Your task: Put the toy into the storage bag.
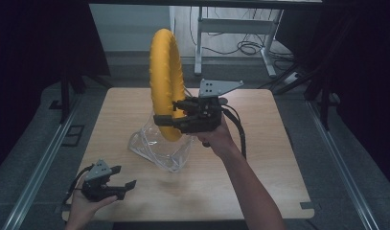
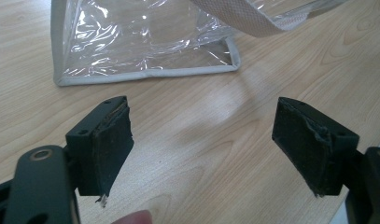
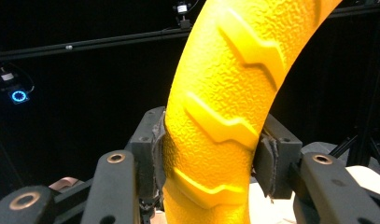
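right gripper (image 1: 169, 113) clamps yellow ring (image 1: 165, 81) | left gripper (image 1: 126, 178) wide open, empty

At the centre of the high view, the ring (image 1: 166, 81) stood upright, its lower end in the bag (image 1: 160, 146) on the counter (image 1: 259, 158). The right tongs (image 1: 172, 112) sat just right of it; the left tongs (image 1: 123, 179) lay lower left, well apart.

A light wooden bench (image 1: 259, 182) fills the frame's middle; a clear plastic bag (image 1: 159, 146) sits near its centre.
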Tool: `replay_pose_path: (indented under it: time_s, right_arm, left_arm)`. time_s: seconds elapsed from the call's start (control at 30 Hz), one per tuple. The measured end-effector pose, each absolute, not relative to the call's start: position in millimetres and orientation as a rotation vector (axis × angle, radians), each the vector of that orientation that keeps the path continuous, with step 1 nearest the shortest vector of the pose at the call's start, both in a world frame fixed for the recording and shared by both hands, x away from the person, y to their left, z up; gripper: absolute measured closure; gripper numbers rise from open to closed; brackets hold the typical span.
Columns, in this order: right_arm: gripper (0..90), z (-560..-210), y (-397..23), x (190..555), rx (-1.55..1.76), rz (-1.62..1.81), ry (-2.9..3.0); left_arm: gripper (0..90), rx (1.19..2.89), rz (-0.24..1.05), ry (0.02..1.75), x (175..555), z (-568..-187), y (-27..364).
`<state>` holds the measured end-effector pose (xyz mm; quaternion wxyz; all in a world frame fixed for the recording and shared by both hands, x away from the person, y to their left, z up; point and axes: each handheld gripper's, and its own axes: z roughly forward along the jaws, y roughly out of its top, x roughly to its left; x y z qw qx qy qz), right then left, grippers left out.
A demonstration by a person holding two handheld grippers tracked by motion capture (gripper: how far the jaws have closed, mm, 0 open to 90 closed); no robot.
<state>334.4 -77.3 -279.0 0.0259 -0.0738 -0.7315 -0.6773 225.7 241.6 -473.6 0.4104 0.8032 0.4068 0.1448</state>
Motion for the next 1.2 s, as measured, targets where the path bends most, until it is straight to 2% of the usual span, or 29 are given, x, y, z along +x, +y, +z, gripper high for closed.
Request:
replay_pose_path:
  time_s: [1.2]
  right_arm:
    - [50.3,-325.5,-64.7,346.7,-0.293,-1.987,-2.254]
  left_arm:
    - [19.8,2.033,0.364,1.025,226.0,-474.8,240.2]
